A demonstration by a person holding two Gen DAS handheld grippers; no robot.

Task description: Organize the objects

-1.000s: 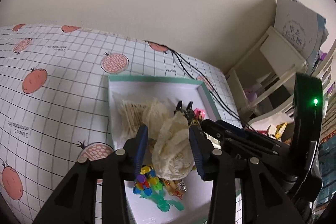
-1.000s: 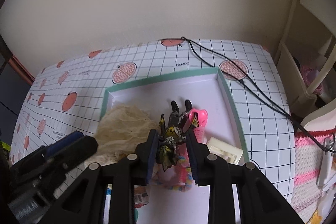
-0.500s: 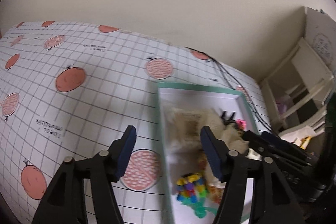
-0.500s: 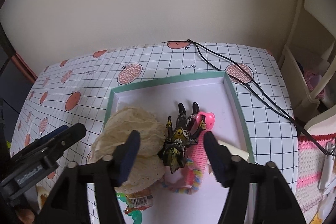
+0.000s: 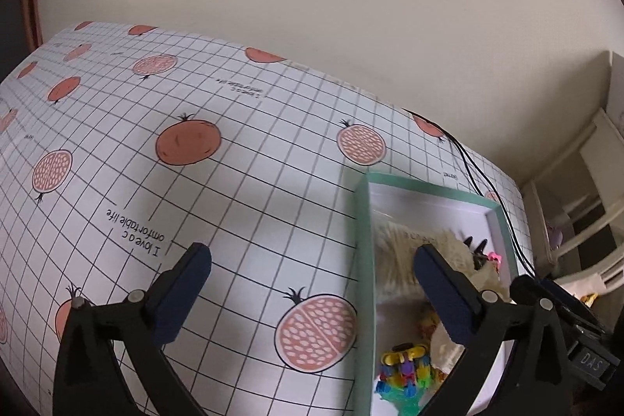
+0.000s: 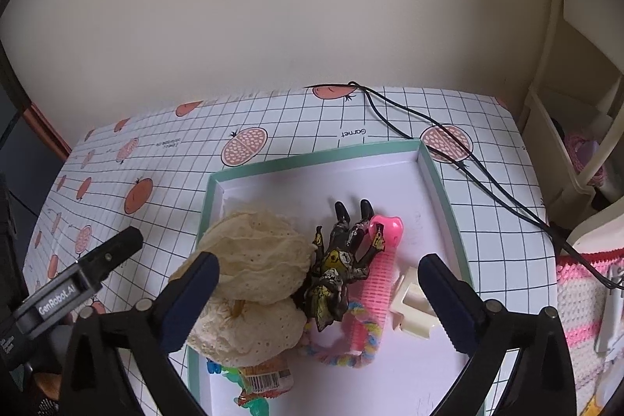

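A shallow green-rimmed white box point(image 6: 429, 164) lies on the table; in the left wrist view its rim point(image 5: 364, 244) is at the right. Inside lie a black and yellow toy figure point(image 6: 337, 260), a pink comb point(image 6: 376, 279), cream lace cloths point(image 6: 253, 260), a pastel braided loop point(image 6: 351, 353), a cream plastic clip point(image 6: 411, 303) and a colourful block toy point(image 5: 405, 365). My right gripper point(image 6: 318, 293) is open above the figure and holds nothing. My left gripper point(image 5: 312, 283) is open and empty over the box's left rim; its body shows in the right wrist view point(image 6: 84, 279).
A tablecloth with a grid and pomegranate print point(image 5: 187, 143) covers the table. Black cables point(image 6: 448, 151) run across its far right corner. A cream shelf unit point(image 6: 577, 127) stands right of the table, with pink striped knitwear point(image 6: 581, 303) below it. A plain wall stands behind.
My right gripper opened, let go of the toy figure in the box and drew back. My left gripper opened wide and swung left, off the lace cloth.
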